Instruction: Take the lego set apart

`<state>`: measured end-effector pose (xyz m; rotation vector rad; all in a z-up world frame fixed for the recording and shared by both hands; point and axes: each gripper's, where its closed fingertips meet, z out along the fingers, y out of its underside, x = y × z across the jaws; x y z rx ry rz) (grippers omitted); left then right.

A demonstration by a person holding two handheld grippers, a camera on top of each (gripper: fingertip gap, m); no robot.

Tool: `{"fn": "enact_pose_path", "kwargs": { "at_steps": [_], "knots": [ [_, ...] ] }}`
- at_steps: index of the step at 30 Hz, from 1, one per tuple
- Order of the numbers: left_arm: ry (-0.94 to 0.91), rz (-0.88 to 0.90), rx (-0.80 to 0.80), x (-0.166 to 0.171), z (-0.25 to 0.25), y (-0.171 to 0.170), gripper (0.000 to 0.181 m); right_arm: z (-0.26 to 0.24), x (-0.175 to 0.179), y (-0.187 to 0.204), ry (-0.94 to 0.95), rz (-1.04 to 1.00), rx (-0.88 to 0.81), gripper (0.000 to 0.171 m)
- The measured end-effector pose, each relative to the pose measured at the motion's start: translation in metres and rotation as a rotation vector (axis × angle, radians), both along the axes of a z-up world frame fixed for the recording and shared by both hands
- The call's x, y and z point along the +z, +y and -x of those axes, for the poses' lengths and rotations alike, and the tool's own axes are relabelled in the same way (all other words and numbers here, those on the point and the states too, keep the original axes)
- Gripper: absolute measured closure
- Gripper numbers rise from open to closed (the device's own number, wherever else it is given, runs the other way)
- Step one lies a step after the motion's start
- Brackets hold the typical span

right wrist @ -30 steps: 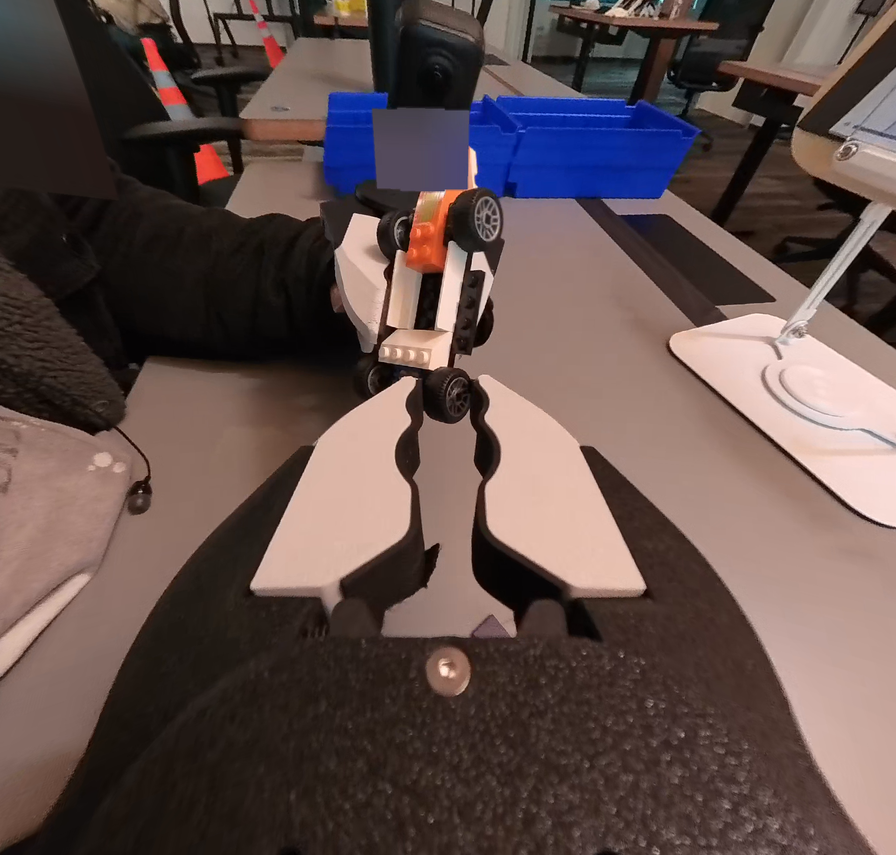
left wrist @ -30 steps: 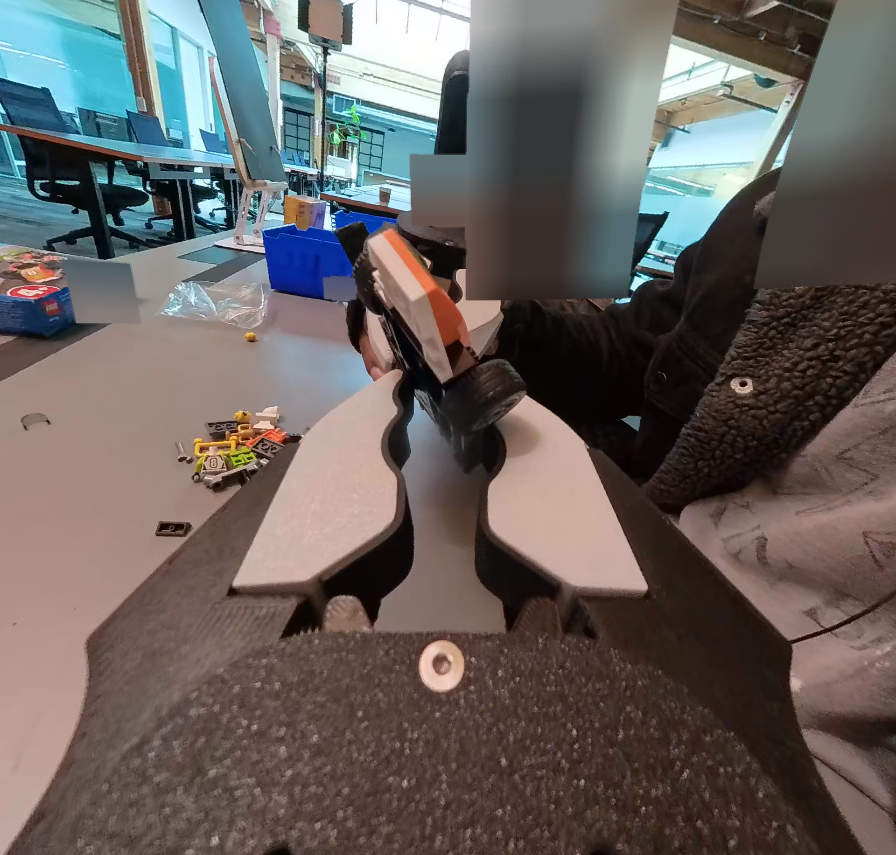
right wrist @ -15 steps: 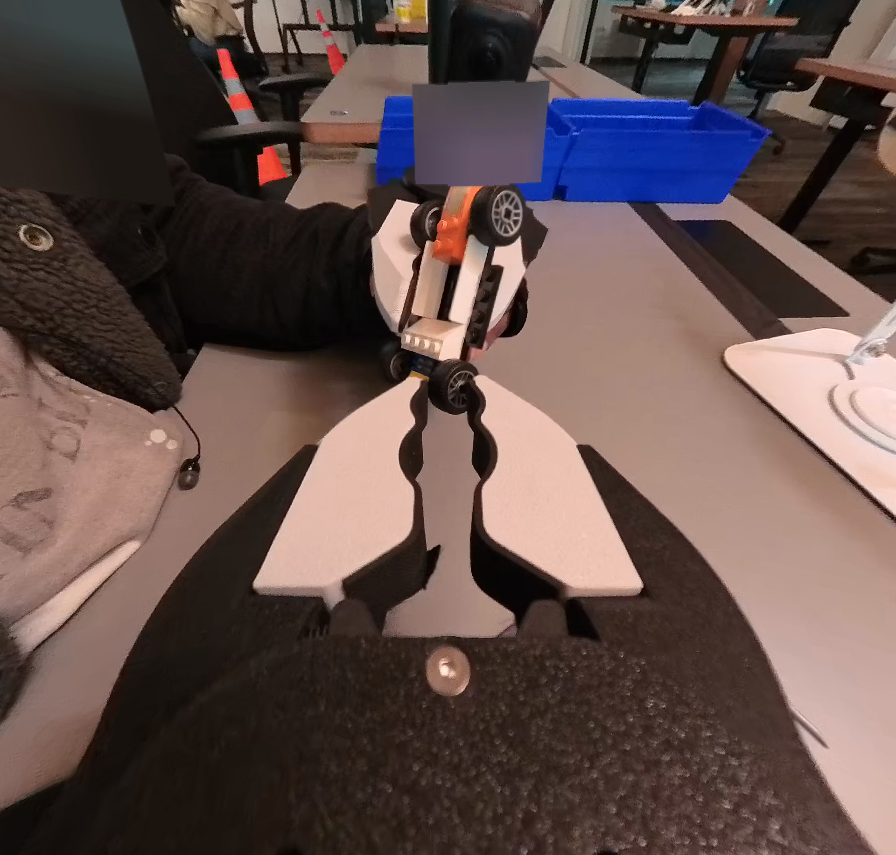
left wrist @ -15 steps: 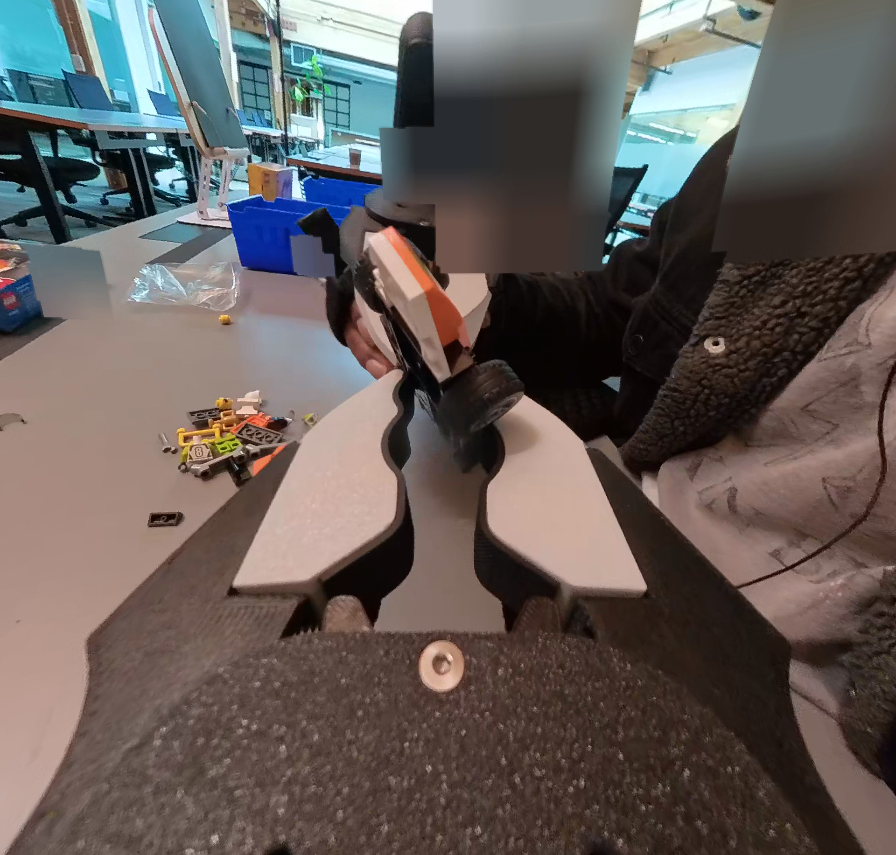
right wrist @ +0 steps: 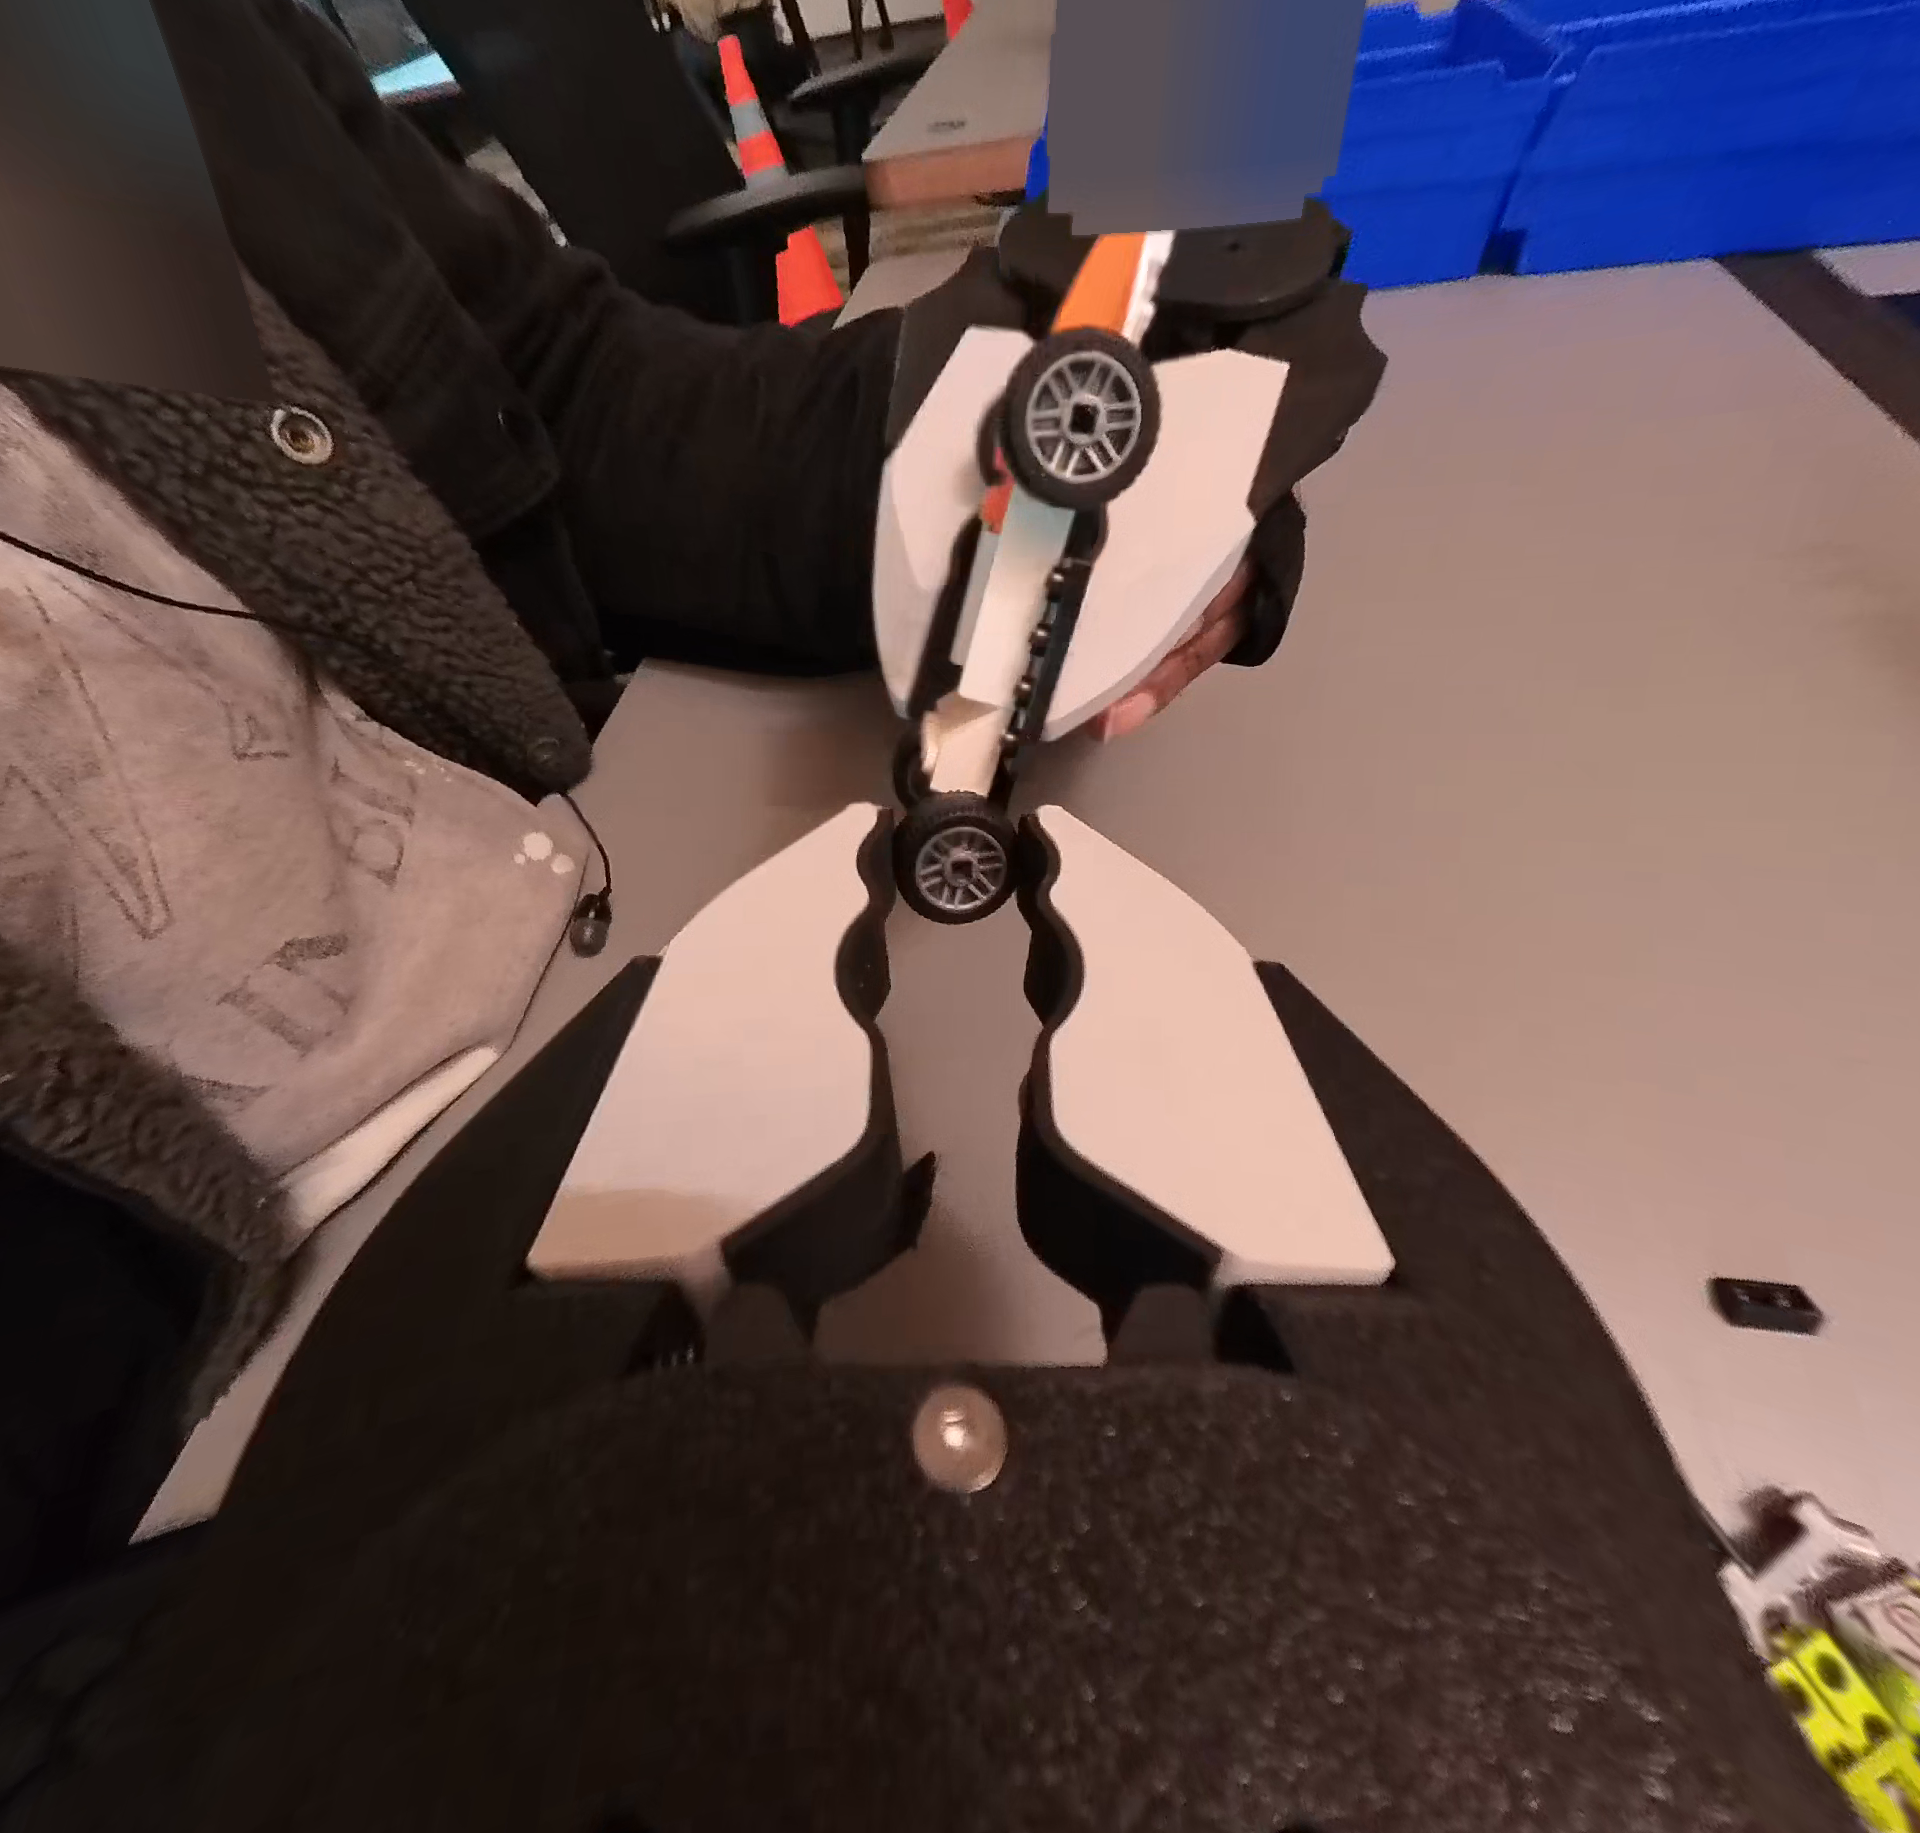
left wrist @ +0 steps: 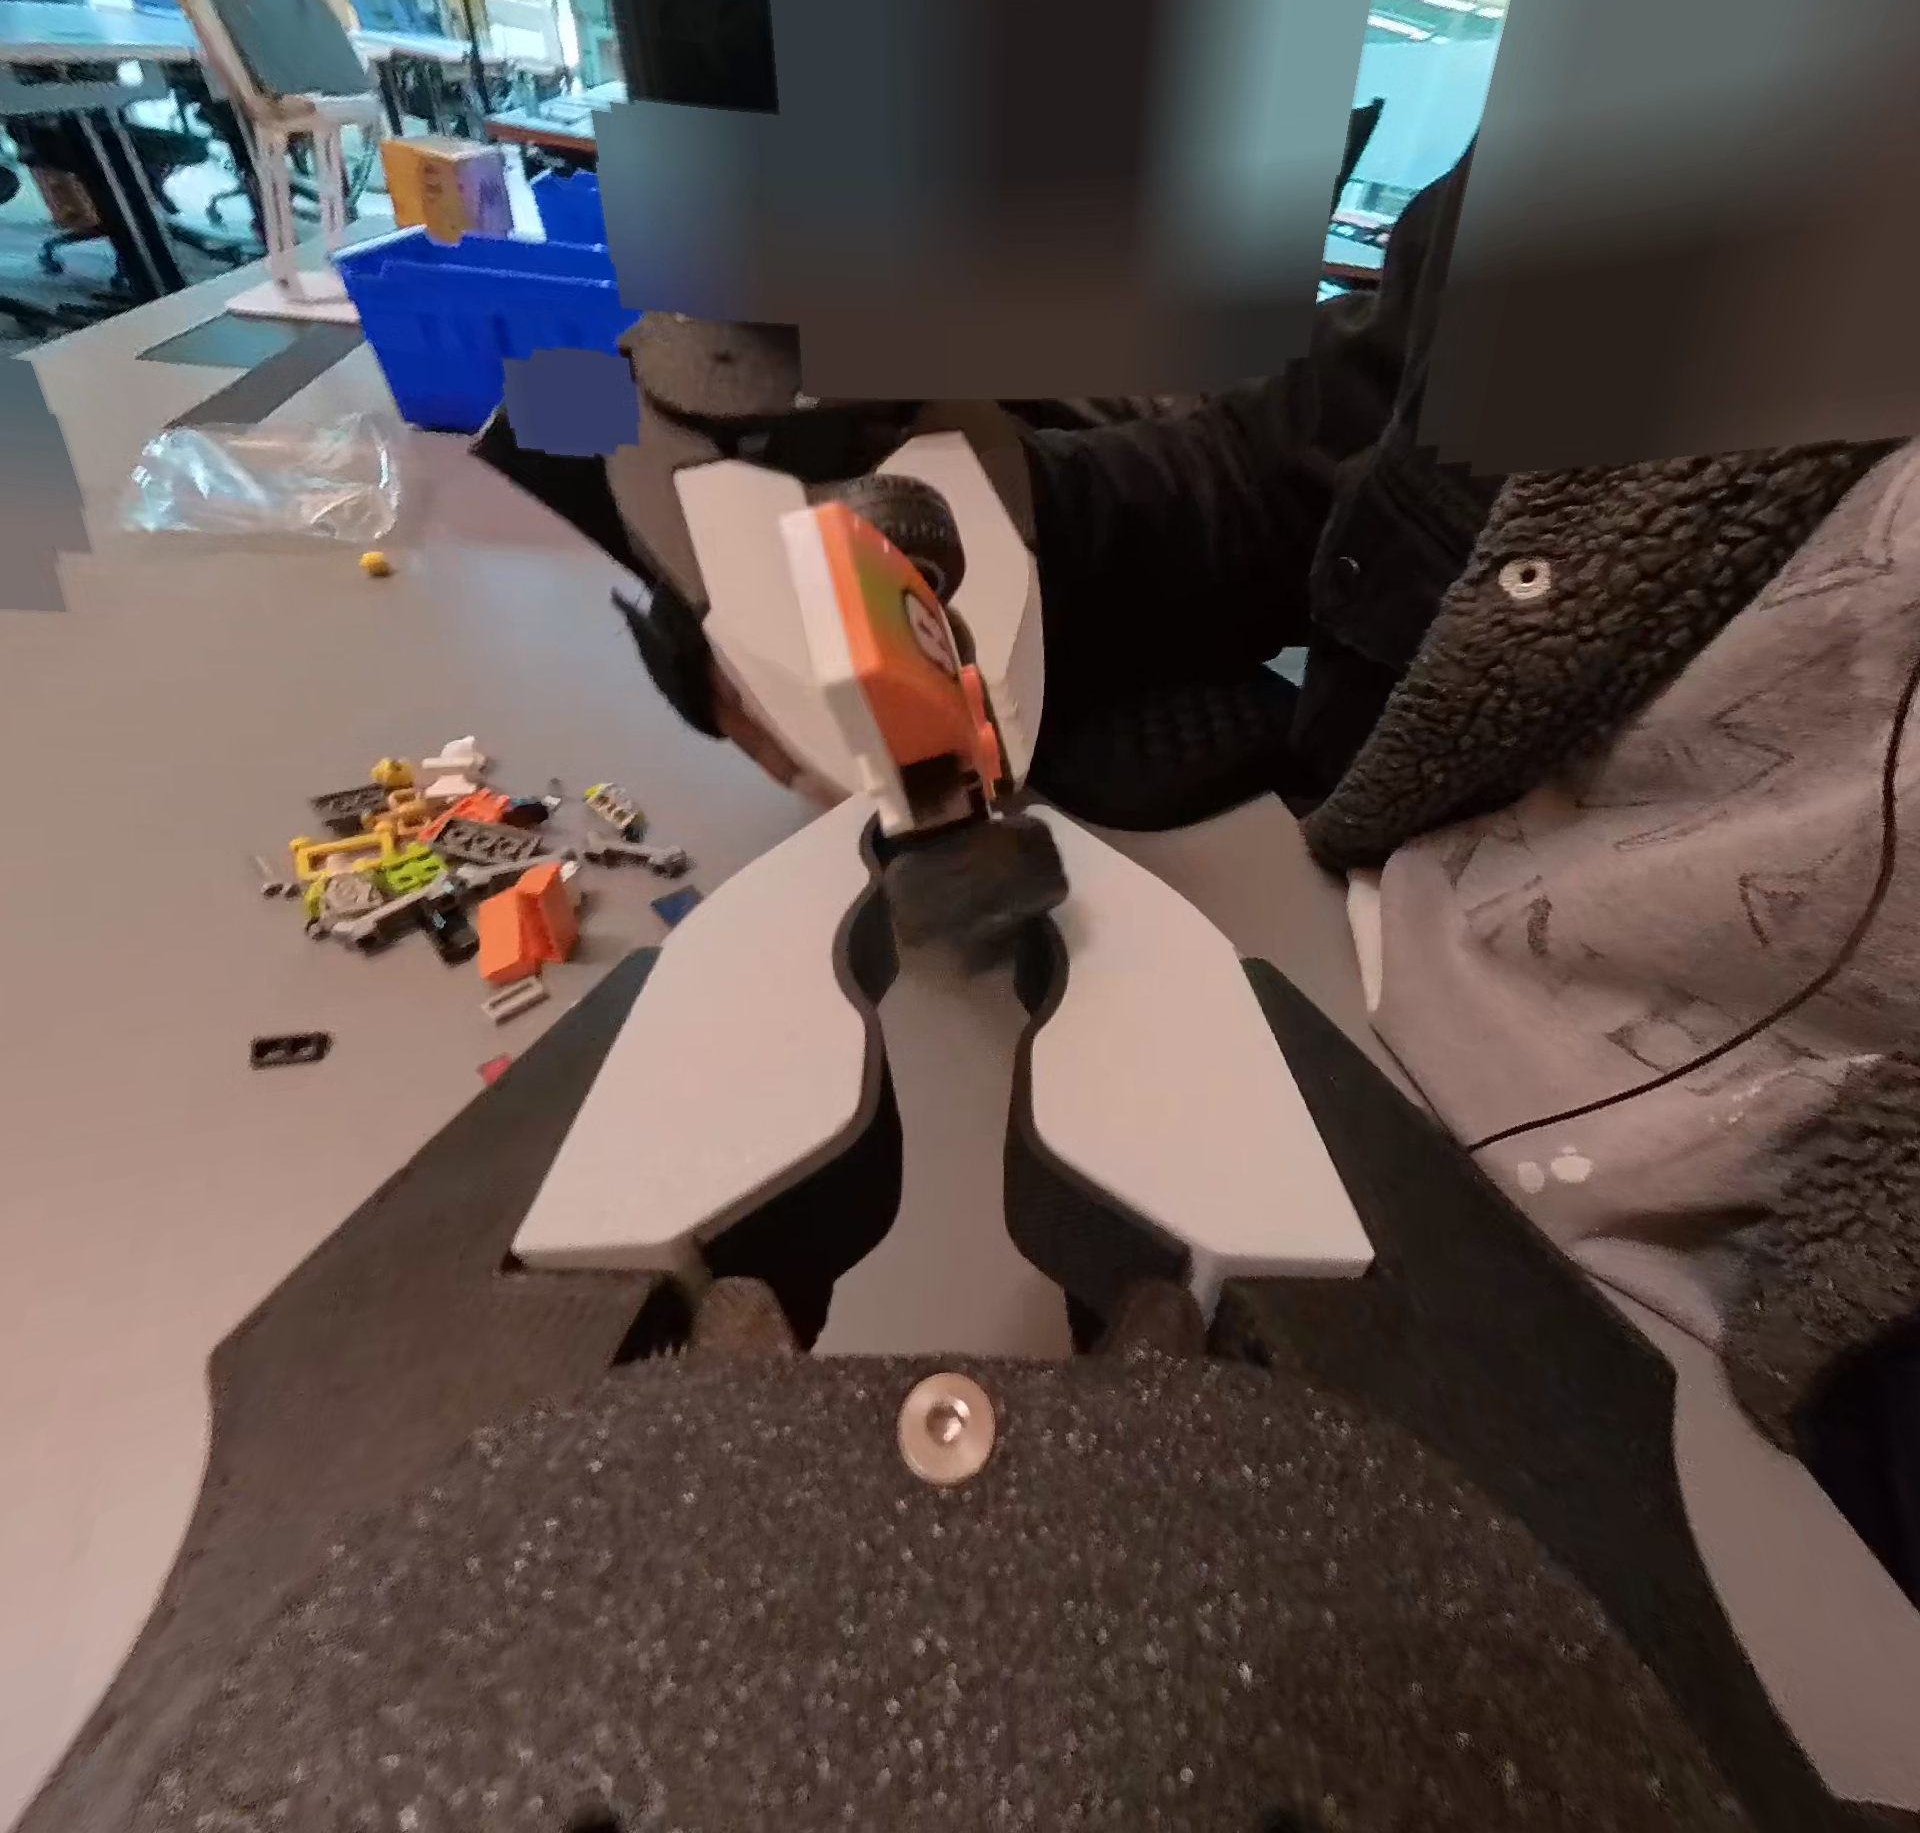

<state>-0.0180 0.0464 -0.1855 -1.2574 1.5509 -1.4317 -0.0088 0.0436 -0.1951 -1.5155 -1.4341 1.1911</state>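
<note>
A white, orange and black lego car hangs above the grey table between my two grippers. My left gripper is shut on the black wheel at the car's near end. The orange roof faces this camera. The right gripper's white fingers flank the car's far end. In the right wrist view my right gripper is shut on a small spoked wheel. The car body runs up to a larger wheel between the left gripper's fingers.
A pile of loose lego pieces lies on the table to the left, with a small black piece nearby. Blue bins and a clear plastic bag sit farther back. A person's jacket is close on the right. Left and right tips are no more than a few centimetres apart.
Both grippers kept their hold and turned with the car. Its orange roof now faces the left camera and its side faces the right camera. The loose pile looks nearer.
</note>
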Motion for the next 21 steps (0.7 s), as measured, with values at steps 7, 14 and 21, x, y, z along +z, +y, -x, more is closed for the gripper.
{"fn": "enact_pose_path", "kwargs": {
  "at_steps": [7,14,21],
  "knots": [
    [-0.005,-0.018,0.066,0.0,-0.002,0.012,0.164,-0.005,0.006,0.01,0.044,-0.013,-0.043,0.149],
    [-0.043,0.04,0.16,0.001,-0.001,0.034,0.166,-0.005,0.011,0.034,0.054,-0.113,-0.203,0.149],
    [-0.08,0.1,0.173,-0.002,-0.003,0.041,0.166,-0.008,0.013,0.042,0.06,-0.116,-0.252,0.15]
  ]
}}
